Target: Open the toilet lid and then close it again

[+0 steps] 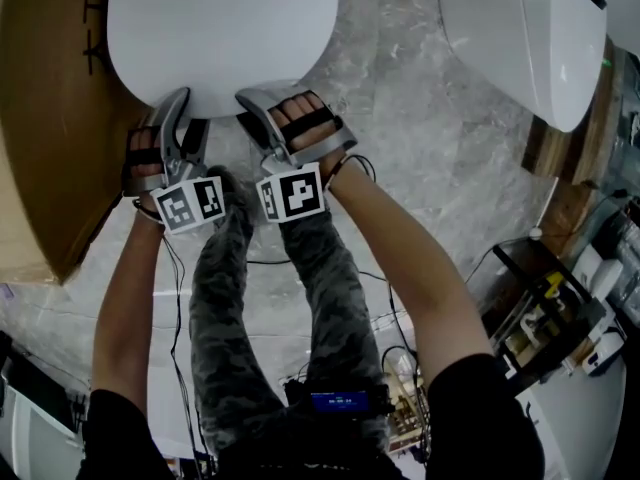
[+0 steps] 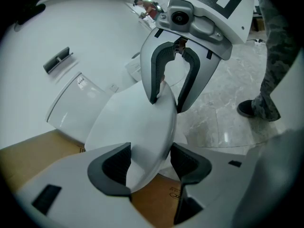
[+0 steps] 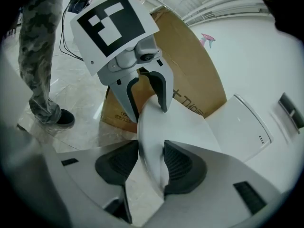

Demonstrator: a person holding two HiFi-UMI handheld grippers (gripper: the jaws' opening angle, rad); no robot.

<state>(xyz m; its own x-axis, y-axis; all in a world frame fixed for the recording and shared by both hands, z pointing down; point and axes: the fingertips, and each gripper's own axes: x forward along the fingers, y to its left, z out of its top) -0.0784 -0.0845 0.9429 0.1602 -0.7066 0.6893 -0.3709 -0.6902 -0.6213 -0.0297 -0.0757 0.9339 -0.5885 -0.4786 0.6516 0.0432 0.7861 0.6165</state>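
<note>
Well, from the head view I count two toilets on the marble floor: the one being worked on, whose toilet lid lies flat or very nearly so, and a second toilet well apart towards the floor's far right. One cardboard box leans just beside the first. There are two grippers, each with one marker cube. The left hand-held gripper and the right hand-held gripper sit side by side on the lid's front edge, and whether the lid is fully seated I cannot tell. The left gripper view shows one pair of jaws standing wide around the lid, with a gap at the pads, so the left hand-held gripper grips nothing. The other gripper bites the same edge beyond. The right gripper view shows its two pads pressed on either face of the lid, so the right hand-held gripper alone holds it. One box stands behind, and one shoe shows on the floor. My worry is that with only one side clamped, the lid could twist at its hinges. If that grip lets go before the lid rests, the lid may drop and bang. Pulling back while clamped would drag it up again.
</note>
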